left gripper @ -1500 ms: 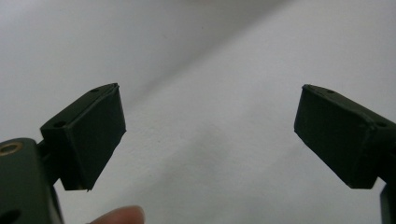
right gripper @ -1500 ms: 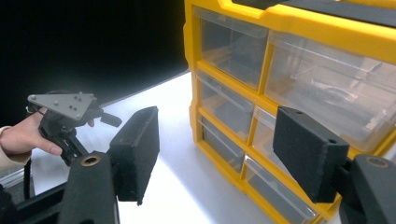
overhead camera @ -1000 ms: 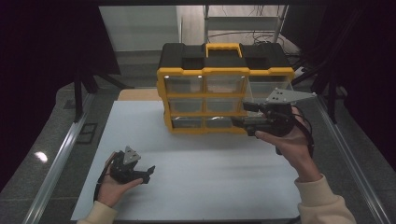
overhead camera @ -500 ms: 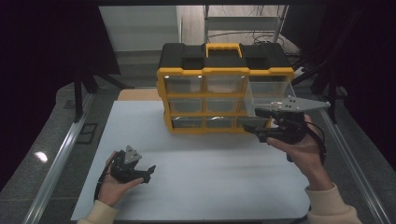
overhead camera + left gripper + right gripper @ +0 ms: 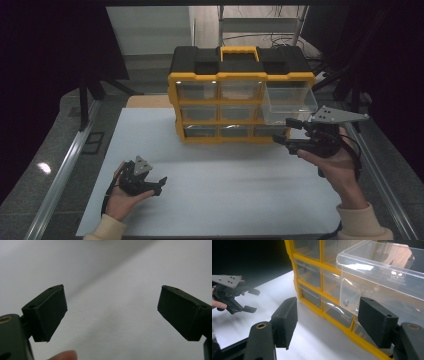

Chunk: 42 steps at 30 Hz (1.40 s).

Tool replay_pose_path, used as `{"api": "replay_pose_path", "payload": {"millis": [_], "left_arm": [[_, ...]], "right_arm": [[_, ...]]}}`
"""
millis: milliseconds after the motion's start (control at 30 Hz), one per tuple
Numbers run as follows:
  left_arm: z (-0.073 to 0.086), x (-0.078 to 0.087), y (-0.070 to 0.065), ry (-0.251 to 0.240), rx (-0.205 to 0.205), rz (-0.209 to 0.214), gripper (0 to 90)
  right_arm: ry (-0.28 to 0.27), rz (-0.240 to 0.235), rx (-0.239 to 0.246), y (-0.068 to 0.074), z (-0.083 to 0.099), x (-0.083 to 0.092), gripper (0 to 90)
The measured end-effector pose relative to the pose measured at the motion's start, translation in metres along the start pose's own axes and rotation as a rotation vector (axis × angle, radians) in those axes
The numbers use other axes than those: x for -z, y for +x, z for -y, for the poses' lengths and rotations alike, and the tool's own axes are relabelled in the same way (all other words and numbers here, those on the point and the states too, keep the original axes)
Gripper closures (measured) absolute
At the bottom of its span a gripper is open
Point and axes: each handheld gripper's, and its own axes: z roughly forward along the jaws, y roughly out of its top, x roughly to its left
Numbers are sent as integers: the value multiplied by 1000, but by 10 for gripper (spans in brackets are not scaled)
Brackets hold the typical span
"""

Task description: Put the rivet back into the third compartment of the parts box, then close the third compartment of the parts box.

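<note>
A yellow and black organizer (image 5: 240, 77) with clear drawers stands at the back of a white mat (image 5: 225, 195). Its top right drawer (image 5: 290, 100) is pulled out and looks empty. My right gripper (image 5: 284, 132) is open just below that drawer's front corner. In the right gripper view the drawer (image 5: 382, 272) hangs above and beyond my right gripper (image 5: 332, 320), and neither pad touches it. My left gripper (image 5: 160, 185) rests open near the mat's front left, held in a hand. In the left gripper view my left gripper (image 5: 112, 312) has nothing but the mat between its pads.
Metal rails run along the table's left edge (image 5: 65, 170) and right edge (image 5: 380, 175). A shelf frame and cables (image 5: 260, 30) stand behind the organizer. The right gripper view also shows the left gripper (image 5: 253, 300) far off on the mat (image 5: 312, 340).
My right gripper has moved right and toward the near edge. The top right drawer now stands farther out of the organizer. The left gripper has stayed put.
</note>
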Motion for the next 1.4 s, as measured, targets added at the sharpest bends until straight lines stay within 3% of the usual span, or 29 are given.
{"api": "replay_pose_path", "payload": {"millis": [533, 900, 1400], "left_arm": [[-1, 1, 0, -2, 0, -1, 96], [-1, 1, 0, -1, -1, -2, 96], [-1, 1, 0, -4, 1, -5, 96]], "right_arm": [[16, 45, -16, -7, 8, 4, 435], [68, 73, -34, -14, 11, 2, 609], [61, 146, -57, -29, 12, 3, 892]]}}
